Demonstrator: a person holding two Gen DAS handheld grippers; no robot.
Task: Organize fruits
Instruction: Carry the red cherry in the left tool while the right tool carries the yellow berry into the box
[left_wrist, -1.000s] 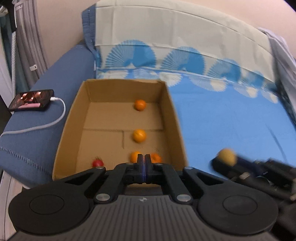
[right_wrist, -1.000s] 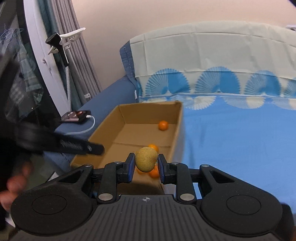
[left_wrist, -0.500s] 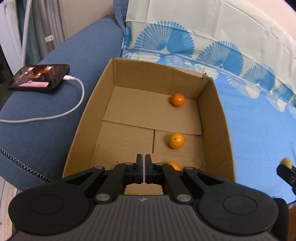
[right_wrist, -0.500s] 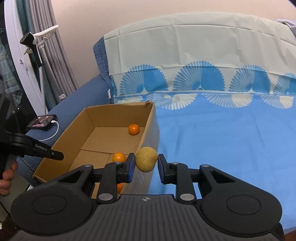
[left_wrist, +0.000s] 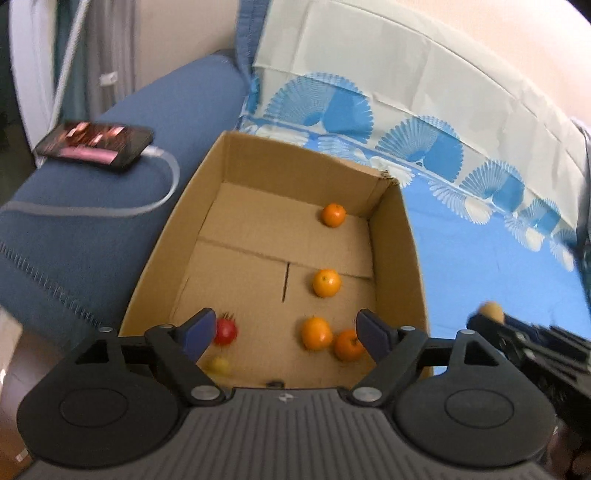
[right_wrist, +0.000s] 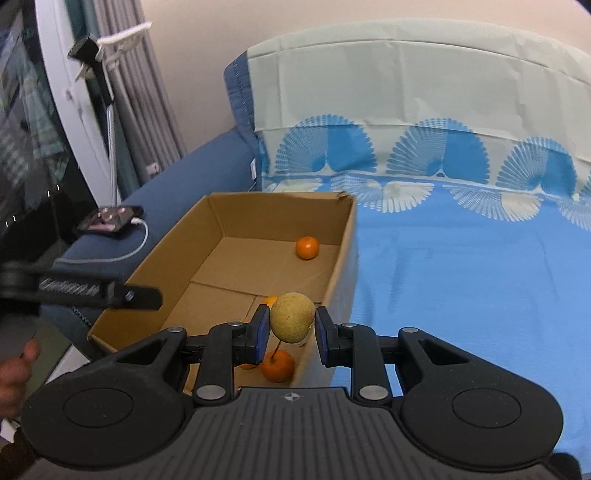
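Right wrist view: our right tool pinches a yellow pear above the cardboard box.
Our left tool hangs spread over the box's near edge.

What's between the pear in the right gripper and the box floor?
Nothing visible blocks it. The pear sits in the right gripper, near the right wall of the open-topped box. Oranges lie below near that wall; the floor further left is bare. The left gripper hangs open over the near end.

fruits in box, phone left of box, on sofa
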